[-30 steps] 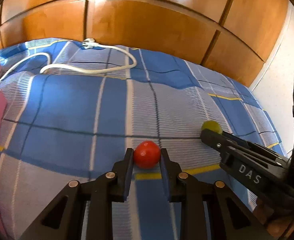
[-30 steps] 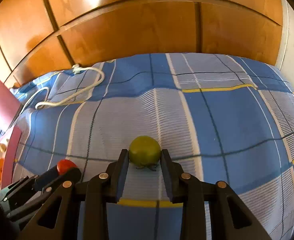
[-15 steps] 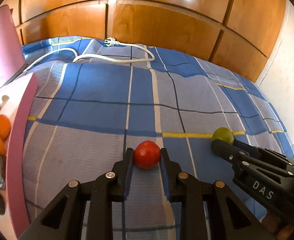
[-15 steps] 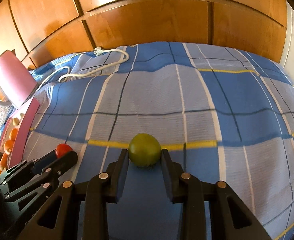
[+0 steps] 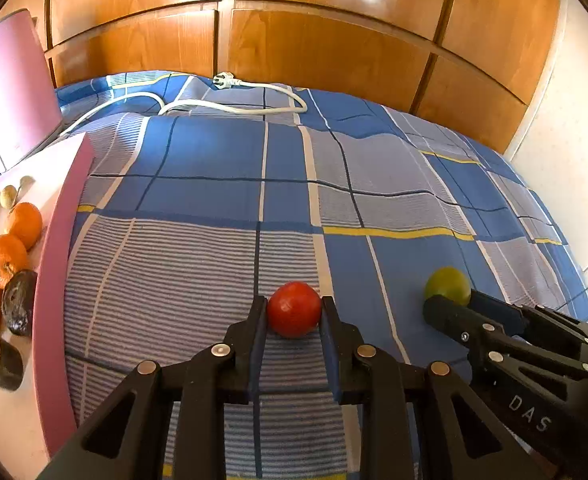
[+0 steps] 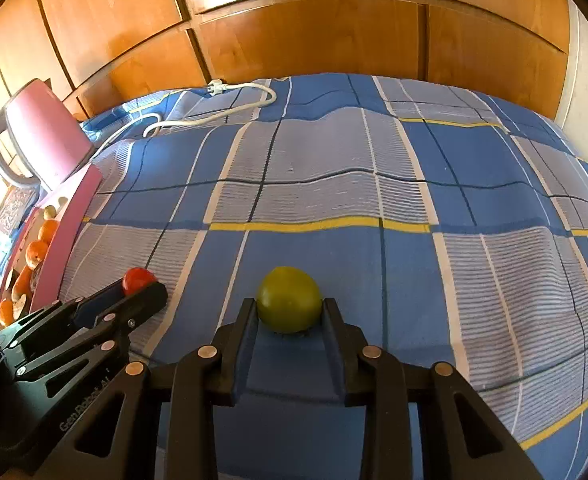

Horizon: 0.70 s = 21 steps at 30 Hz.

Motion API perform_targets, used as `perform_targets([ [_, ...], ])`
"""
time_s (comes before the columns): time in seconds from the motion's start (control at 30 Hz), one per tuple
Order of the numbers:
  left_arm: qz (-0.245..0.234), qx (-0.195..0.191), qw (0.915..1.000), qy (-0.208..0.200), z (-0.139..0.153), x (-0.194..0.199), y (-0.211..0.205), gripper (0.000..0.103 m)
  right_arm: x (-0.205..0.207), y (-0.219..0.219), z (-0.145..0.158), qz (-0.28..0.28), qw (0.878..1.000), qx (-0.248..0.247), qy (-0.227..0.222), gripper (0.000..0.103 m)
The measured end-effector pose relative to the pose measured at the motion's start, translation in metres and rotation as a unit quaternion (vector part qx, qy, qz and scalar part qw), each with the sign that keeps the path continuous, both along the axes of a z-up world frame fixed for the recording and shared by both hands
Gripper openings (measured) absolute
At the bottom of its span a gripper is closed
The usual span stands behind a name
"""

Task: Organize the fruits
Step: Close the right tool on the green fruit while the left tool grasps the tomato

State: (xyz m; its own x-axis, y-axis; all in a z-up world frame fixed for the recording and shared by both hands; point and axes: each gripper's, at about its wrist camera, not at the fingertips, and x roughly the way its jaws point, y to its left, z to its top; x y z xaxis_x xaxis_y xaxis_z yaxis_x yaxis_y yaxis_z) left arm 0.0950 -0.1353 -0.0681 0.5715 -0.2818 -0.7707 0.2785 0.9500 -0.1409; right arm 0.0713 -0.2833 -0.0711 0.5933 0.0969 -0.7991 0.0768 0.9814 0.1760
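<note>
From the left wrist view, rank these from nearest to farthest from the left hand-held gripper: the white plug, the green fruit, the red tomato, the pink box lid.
1. Red tomato: clamped between the left hand-held gripper fingers.
2. Green fruit: to the right, held in the right hand-held gripper.
3. Pink box lid: far left, standing up.
4. White plug: at the far edge of the bedspread, by the wooden wall.

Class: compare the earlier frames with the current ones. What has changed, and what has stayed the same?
Both grippers have carried their fruit toward the pink tray, now in view at left. Unchanged: left gripper clamps the red tomato, right gripper the green fruit.
</note>
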Motion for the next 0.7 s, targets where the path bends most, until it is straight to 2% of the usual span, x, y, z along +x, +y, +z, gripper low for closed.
perform_targets([
  [0.7,-0.003,0.005,1.0,-0.001,-0.001,-0.022,0.008,0.025,-0.025,0.02,0.001,0.014,1.0,-0.013,-0.003,0.033],
])
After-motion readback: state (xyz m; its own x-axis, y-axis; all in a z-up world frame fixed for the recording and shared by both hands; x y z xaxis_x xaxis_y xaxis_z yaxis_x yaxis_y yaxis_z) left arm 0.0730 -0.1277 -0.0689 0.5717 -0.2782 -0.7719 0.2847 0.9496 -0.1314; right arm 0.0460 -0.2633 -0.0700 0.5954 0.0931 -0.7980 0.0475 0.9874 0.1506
